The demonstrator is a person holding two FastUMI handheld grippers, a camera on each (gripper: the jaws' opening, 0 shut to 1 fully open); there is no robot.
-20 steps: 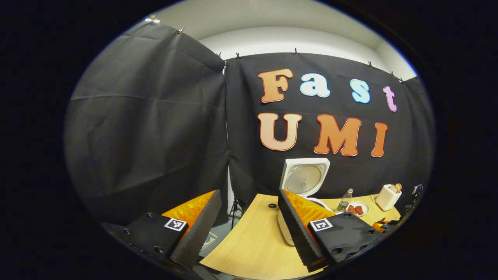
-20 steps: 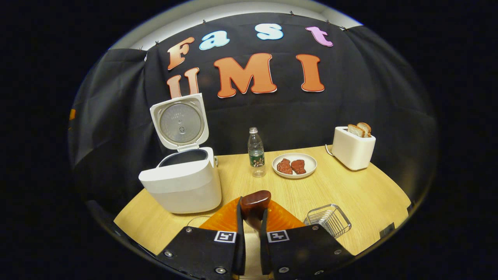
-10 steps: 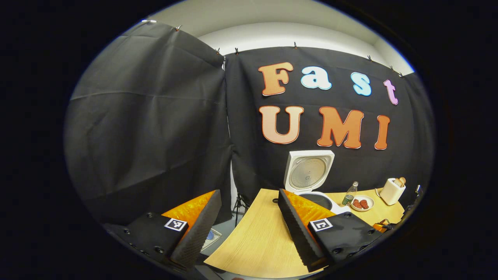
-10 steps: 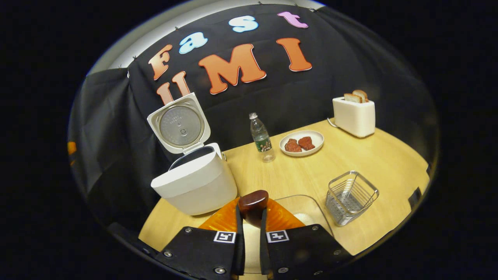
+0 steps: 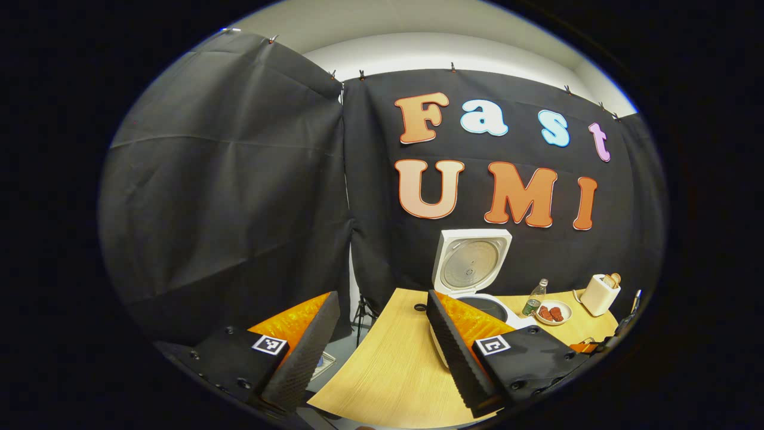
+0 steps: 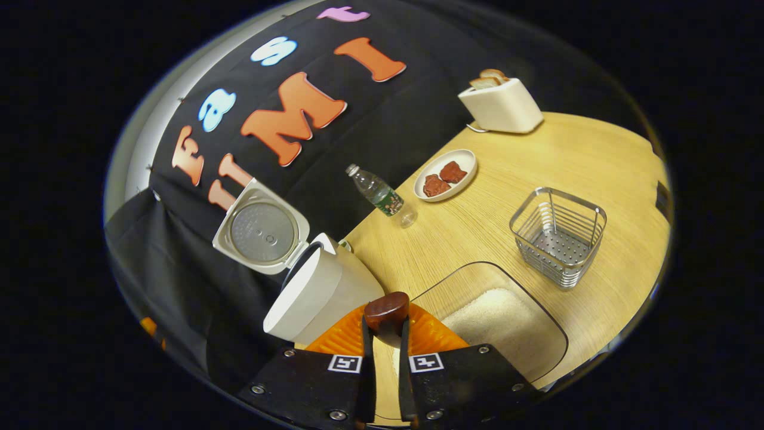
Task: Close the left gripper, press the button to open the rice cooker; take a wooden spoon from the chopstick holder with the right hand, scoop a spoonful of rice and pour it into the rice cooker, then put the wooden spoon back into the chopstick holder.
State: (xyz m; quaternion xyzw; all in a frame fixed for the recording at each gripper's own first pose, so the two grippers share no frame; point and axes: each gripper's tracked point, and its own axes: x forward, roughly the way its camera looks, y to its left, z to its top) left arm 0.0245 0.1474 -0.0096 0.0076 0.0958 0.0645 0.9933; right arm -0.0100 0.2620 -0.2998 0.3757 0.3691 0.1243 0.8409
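Two tools: left tool (image 5: 382,352) gapes, holding nothing. Right tool (image 6: 385,358) grips the wooden spoon (image 6: 387,310) and has rolled over the rice tray (image 6: 495,316) at lower centre since a second ago; we judge scooping next. Rice cooker (image 6: 322,292), centre-left, lid up; wire chopstick holder (image 6: 558,236), right.

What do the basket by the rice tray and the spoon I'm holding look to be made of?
The basket looks like shiny metal: thin bright wire walls and a perforated floor. The spoon, clamped in the right gripper, looks like dark wood with a smooth glossy finish, judging by its brown sheen; no grain is visible.
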